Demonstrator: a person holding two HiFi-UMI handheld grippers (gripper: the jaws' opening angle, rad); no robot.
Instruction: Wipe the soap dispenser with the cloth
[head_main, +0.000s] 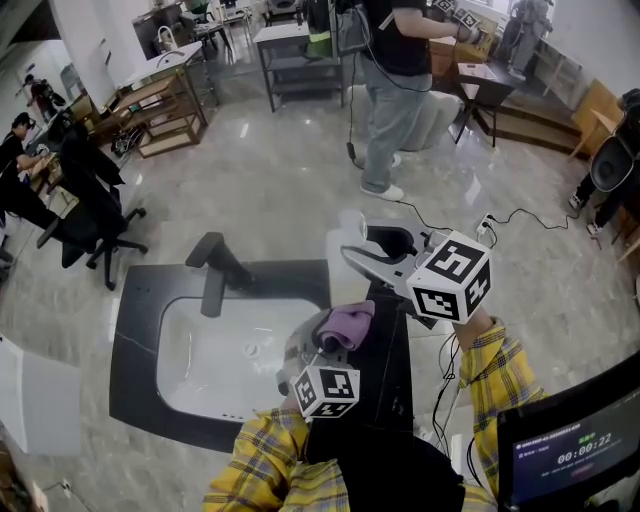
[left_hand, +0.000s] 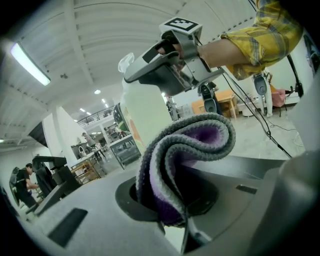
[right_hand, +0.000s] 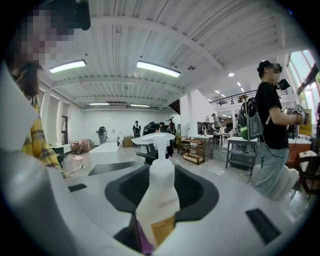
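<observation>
A white pump soap dispenser (right_hand: 160, 197) stands upright between the jaws of my right gripper (right_hand: 157, 225), which is shut on its body. In the head view that gripper (head_main: 362, 258) holds the dispenser (head_main: 349, 226) above the right end of the dark counter. My left gripper (left_hand: 175, 220) is shut on a folded purple and grey cloth (left_hand: 192, 150). It holds the cloth just below and beside the bottle (left_hand: 142, 115). From above, the cloth (head_main: 350, 322) sits under the right gripper. A purple sliver of cloth (right_hand: 144, 242) shows at the bottle's base.
A white sink basin (head_main: 200, 360) with a black faucet (head_main: 215, 270) is set in the dark counter (head_main: 135, 330) to the left. A monitor (head_main: 570, 450) stands at the lower right. A person (head_main: 395, 90) stands beyond, with an office chair (head_main: 95, 220) and cables (head_main: 500, 218) on the floor.
</observation>
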